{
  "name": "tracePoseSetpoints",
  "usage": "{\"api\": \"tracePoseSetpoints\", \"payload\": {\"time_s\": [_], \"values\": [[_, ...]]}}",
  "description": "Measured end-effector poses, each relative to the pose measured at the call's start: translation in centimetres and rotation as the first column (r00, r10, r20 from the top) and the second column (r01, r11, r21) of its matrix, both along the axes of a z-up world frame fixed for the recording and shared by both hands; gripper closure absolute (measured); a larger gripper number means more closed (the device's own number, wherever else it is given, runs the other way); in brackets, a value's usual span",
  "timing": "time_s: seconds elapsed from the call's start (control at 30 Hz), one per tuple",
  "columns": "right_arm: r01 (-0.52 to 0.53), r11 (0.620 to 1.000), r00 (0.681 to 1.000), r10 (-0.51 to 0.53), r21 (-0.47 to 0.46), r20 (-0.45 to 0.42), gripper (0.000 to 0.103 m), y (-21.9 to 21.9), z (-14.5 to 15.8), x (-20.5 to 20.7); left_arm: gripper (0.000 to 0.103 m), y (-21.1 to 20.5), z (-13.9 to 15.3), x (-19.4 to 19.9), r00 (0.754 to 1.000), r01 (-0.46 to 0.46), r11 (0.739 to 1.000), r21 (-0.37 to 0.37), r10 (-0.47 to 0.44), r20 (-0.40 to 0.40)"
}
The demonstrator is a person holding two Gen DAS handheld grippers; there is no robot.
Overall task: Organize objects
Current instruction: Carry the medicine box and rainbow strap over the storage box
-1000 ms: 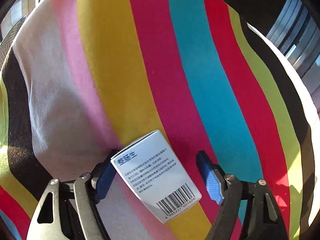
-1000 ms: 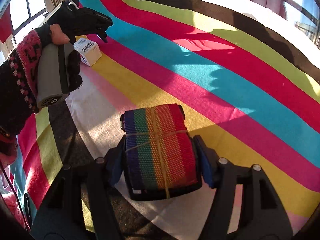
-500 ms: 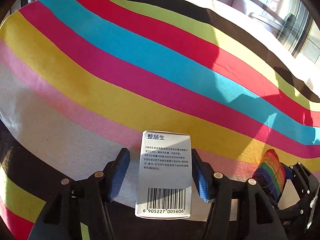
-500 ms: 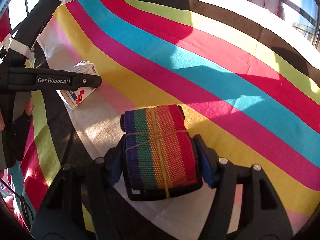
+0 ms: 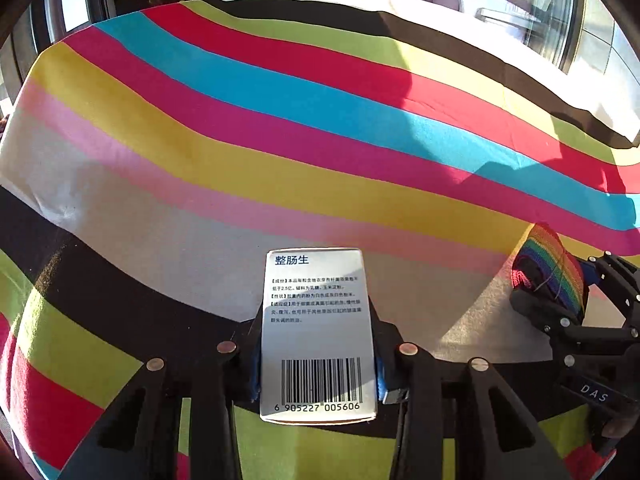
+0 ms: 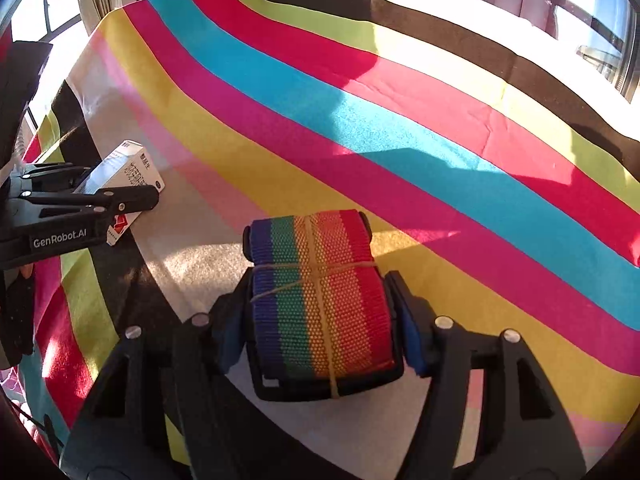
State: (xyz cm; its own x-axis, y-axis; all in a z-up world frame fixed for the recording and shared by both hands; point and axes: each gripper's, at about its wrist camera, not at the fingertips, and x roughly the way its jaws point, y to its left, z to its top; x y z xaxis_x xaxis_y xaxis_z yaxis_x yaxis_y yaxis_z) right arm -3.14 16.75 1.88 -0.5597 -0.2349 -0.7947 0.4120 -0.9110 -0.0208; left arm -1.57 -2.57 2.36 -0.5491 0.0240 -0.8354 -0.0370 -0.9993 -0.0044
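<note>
A white medicine box [image 5: 318,332] with a barcode sits lengthwise between the fingers of my left gripper [image 5: 318,364]. Its jaws are closing and the blue pads press on both long sides of the box. The right wrist view shows the same box [image 6: 128,172] at the far left, low over the cloth, with a black left gripper finger [image 6: 120,200] across it. My right gripper [image 6: 320,340] is shut on a rolled rainbow strap [image 6: 320,300] tied with a rubber band, resting on the cloth. The strap [image 5: 550,268] also appears at the right of the left wrist view.
A cloth with broad coloured stripes [image 5: 280,120] covers the whole table. Its far edge [image 6: 440,12] runs along bright windows. Sunlight and long shadows fall across the cloth. A person's fingertip [image 6: 26,270] shows on the left gripper's handle.
The left gripper has rolled and swung toward the right gripper. The box, slanted between wide jaws before, now lies straight with the pads closed on its sides. The right gripper and strap have not moved.
</note>
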Motion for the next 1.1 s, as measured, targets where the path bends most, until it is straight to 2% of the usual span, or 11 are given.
{"api": "tracePoseSetpoints", "payload": {"time_s": [0.23,0.33,0.57,0.83,1.1], "values": [[0.101,0.995,0.994,-0.101,0.016,0.028,0.037,-0.7,0.5,6.4,0.063,0.5,0.0,6.0,0.999,0.052,0.998,0.023,-0.052,-0.01],[0.109,0.994,0.993,-0.11,0.022,0.036,0.037,-1.2,0.5,8.8,0.063,0.8,0.0,8.5,0.997,0.082,0.997,0.012,-0.082,-0.016],[0.089,0.989,0.996,-0.091,0.117,0.015,0.037,-2.9,0.8,13.0,0.063,1.1,0.3,13.5,0.991,0.126,0.992,-0.017,-0.127,-0.042],[0.058,0.985,0.998,-0.06,0.164,0.002,0.037,-4.1,1.4,15.8,0.063,-0.3,0.3,16.0,0.992,0.119,0.993,-0.007,-0.119,-0.042],[0.037,0.982,0.999,-0.035,0.186,-0.01,0.037,-5.1,2.0,16.8,0.063,-1.7,0.6,17.0,0.993,0.101,0.995,0.011,-0.1,-0.055]]}}
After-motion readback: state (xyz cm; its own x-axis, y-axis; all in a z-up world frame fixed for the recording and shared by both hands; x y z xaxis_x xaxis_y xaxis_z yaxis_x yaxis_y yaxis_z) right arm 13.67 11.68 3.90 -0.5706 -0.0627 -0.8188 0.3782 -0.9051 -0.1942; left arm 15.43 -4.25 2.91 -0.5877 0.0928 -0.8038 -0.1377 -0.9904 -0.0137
